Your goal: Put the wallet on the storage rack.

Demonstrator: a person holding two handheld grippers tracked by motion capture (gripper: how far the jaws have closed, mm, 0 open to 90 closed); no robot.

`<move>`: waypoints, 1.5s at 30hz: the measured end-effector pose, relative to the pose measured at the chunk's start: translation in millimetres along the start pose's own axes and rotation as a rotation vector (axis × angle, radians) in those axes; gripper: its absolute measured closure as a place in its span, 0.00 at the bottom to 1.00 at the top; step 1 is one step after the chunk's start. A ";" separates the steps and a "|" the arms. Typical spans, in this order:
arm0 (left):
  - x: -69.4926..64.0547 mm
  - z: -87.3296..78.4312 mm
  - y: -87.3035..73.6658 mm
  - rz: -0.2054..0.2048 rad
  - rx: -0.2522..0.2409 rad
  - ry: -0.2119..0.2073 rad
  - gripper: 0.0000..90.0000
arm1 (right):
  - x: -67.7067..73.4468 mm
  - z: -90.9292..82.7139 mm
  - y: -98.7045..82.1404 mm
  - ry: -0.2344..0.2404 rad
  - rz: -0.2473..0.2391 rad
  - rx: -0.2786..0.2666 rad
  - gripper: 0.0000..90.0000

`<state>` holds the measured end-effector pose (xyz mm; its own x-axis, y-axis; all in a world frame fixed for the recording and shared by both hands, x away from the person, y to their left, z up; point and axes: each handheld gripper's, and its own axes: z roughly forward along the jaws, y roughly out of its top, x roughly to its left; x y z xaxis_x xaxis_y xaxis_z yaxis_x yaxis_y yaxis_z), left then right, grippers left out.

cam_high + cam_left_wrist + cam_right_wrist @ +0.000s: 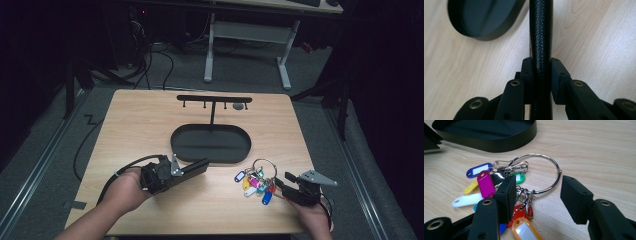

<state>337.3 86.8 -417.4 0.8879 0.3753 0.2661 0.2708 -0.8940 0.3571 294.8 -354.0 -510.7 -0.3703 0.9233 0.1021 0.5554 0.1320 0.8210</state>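
My left gripper [181, 172] lies low over the wooden table, shut on a flat black case with a grained leather look [196, 167]. In the left gripper view the case [541, 30] runs straight out between the pads [557, 72], which press on both its sides. My right gripper [281, 183] is at the front right, open. A steel key ring [556, 167] with several coloured tags [485, 183] lies on the table between its jaws, and neither pad presses on it. From above, the ring [263, 163] and tags [252, 184] lie just left of that gripper.
A black oval tray [176, 146] sits mid-table with a thin T-shaped hook stand [214, 99] rising from its back. The tray's rim [484, 37] [499, 143] is close to both grippers. Beyond the table are a white desk frame [247, 35] and floor cables.
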 end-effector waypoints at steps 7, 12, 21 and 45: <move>-9.1 -15.5 14.5 0.101 -0.018 0.062 0.84 | -2.1 1.7 0.0 0.012 0.000 0.008 0.49; -9.0 -22.2 22.4 0.138 -0.048 0.103 0.84 | -1.6 2.2 0.8 0.016 -0.010 0.004 0.48; -7.8 -15.3 35.5 0.194 -0.086 0.159 0.84 | -2.8 3.4 1.0 0.021 0.000 0.005 0.48; 4.9 33.6 67.0 0.410 -0.114 0.316 0.84 | -7.4 -0.9 -0.3 0.015 0.006 -0.011 0.49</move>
<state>372.3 20.5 -422.3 0.7520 0.0716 0.6552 -0.1330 -0.9572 0.2573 296.7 -361.2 -511.2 -0.3782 0.9186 0.1149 0.5490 0.1226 0.8268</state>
